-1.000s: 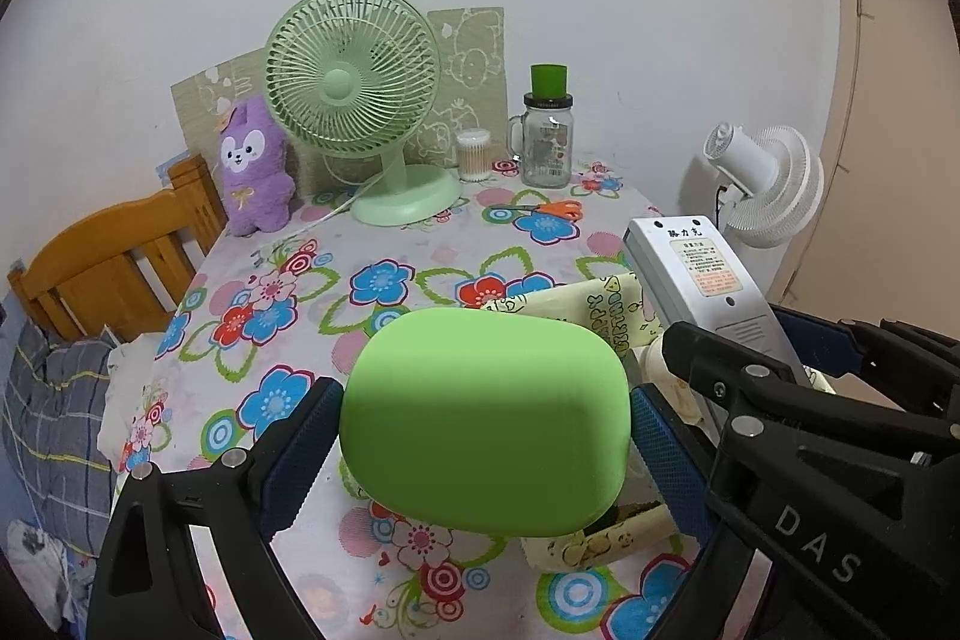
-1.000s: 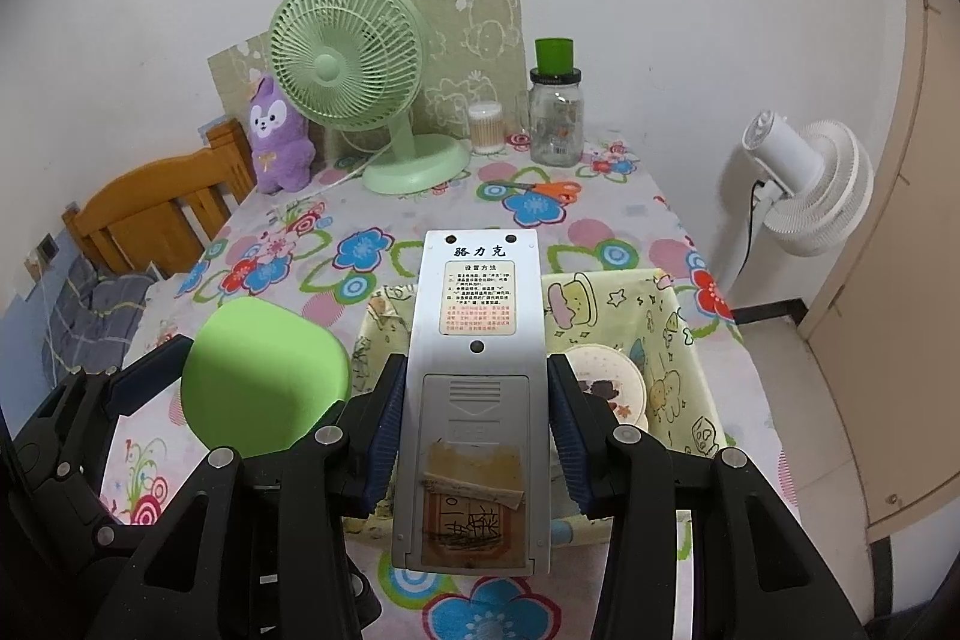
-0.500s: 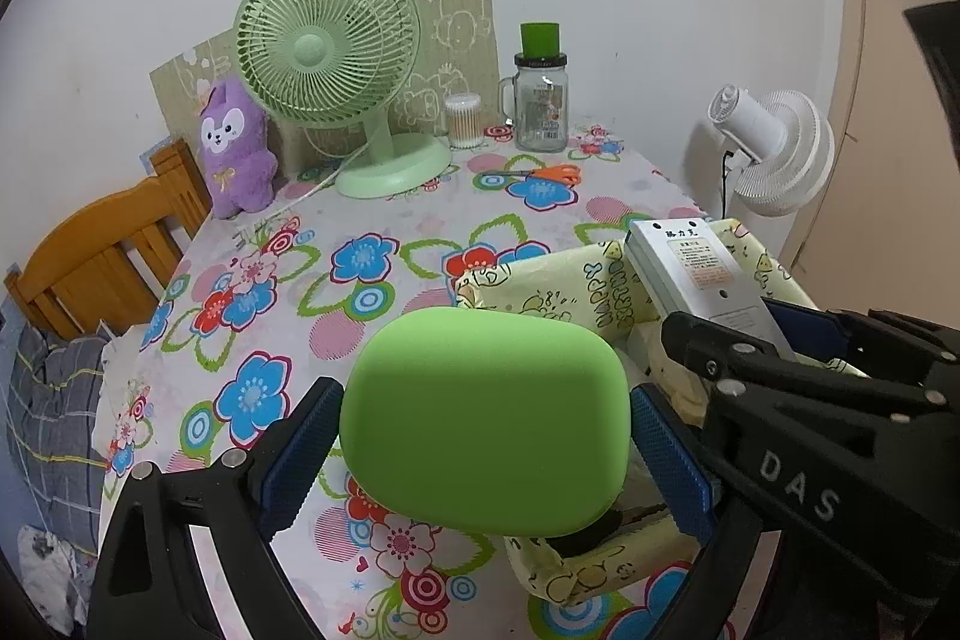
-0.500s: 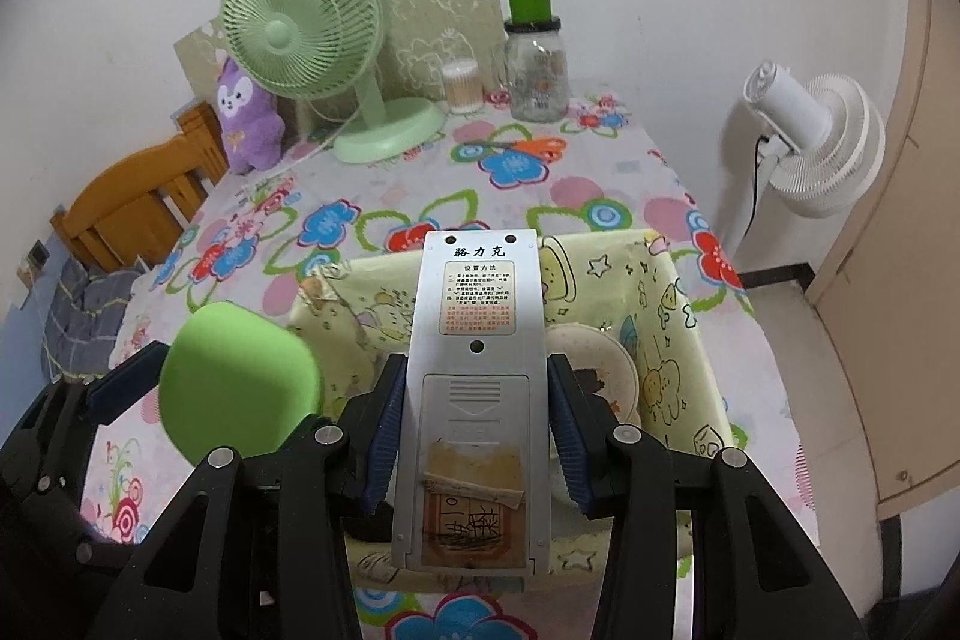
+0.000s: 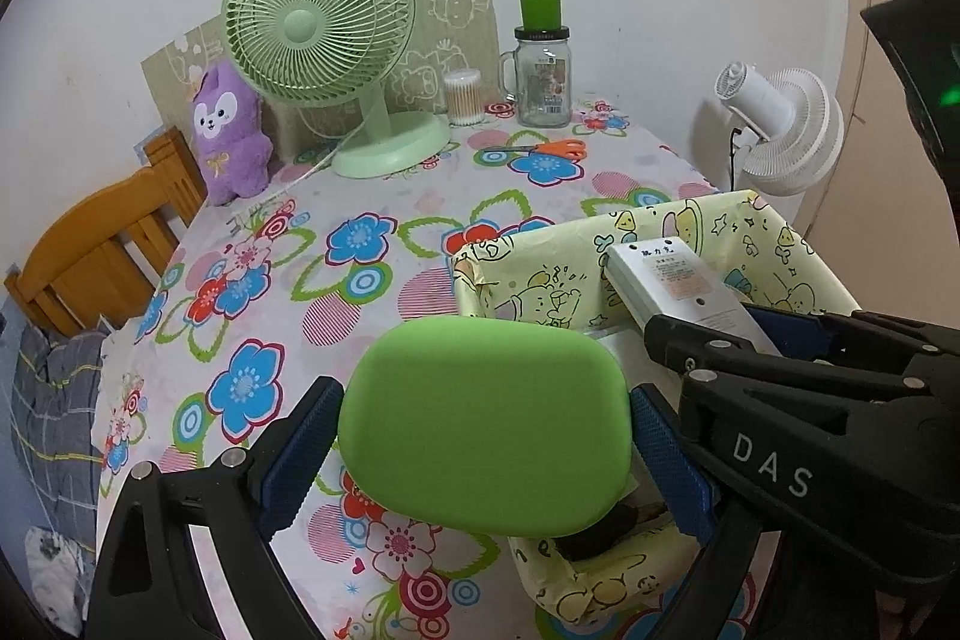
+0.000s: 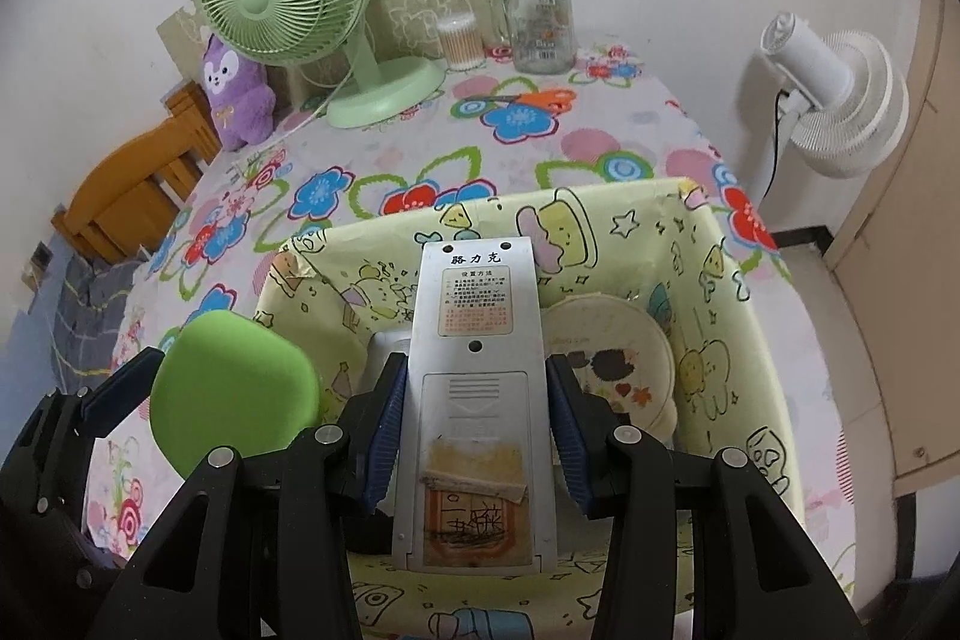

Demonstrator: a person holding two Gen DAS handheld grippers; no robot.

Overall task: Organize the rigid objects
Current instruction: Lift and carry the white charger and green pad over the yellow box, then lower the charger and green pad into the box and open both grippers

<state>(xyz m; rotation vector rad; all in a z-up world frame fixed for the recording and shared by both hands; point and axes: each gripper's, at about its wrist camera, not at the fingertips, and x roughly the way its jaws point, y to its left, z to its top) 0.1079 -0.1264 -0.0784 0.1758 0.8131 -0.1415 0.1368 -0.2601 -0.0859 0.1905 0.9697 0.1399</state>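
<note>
A rounded green case (image 5: 480, 400) sits between the blue pads of my left gripper (image 5: 483, 436), which is shut on it. The case hangs over the near left corner of a yellow cartoon-print box (image 5: 540, 256). My right gripper (image 6: 477, 400) grips a silver remote control (image 6: 477, 304), back side up, tilted down into that box (image 6: 720, 280). Its jaws are just starting to open, and the pads still touch the remote's sides. In the left wrist view, the remote (image 5: 678, 280) and the right gripper (image 5: 720, 328) are at the right. The green case (image 6: 234, 388) shows left of the remote.
Inside the box lie a round cream lid (image 6: 606, 358) and a dark item (image 5: 600, 526). At the table's back stand a green fan (image 5: 318, 21), purple plush (image 5: 228, 129), glass jar (image 5: 543, 75), cotton swabs (image 5: 462, 96) and orange scissors (image 5: 540, 149). Wooden chair (image 5: 102, 256) left, white floor fan (image 5: 780, 129) right.
Both grippers have sunk toward the yellow box. The remote now reaches down inside it, and the green case has come over the box's near left corner.
</note>
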